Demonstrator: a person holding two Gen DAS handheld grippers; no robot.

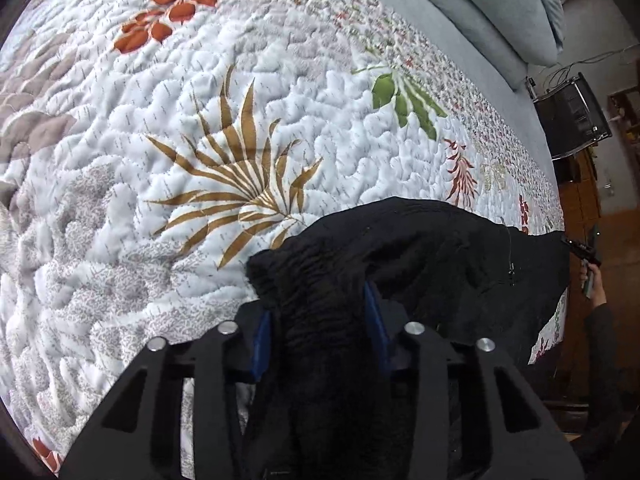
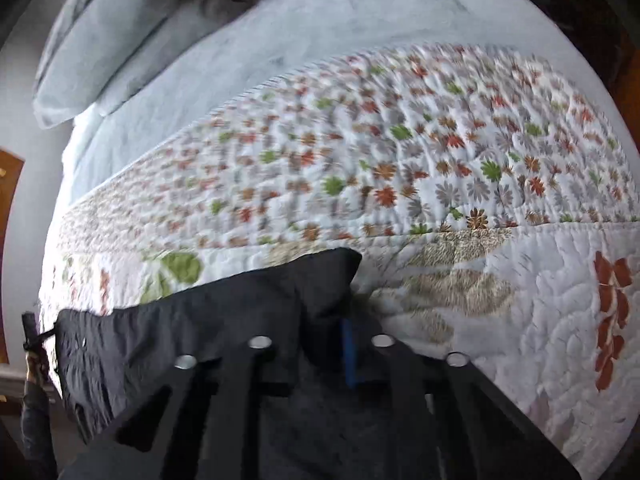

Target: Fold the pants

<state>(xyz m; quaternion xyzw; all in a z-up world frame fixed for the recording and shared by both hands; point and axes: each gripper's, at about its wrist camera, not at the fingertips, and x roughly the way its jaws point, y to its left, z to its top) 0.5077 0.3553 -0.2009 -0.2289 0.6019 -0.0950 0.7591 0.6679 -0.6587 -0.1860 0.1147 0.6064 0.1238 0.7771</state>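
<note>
Black pants (image 1: 440,248) lie along the near edge of a quilted bed. Their gathered elastic waistband runs up between the blue pads (image 1: 262,344) of my left gripper (image 1: 320,312), which is shut on it. In the right wrist view the same pants (image 2: 200,328) stretch to the left. My right gripper (image 2: 332,340) is shut on one corner of the cloth, and a blue pad (image 2: 350,352) shows beside the fold. The cloth hides the fingertips. The other gripper and a hand (image 1: 592,276) show at the far right of the left wrist view.
A white quilt (image 1: 200,120) with leaf and flower prints covers the bed, with a grey sheet (image 2: 320,32) beyond it. Grey pillows (image 2: 100,40) lie at the head. Beside the bed stand a dark metal-framed object (image 1: 572,116) and wooden furniture (image 1: 580,188).
</note>
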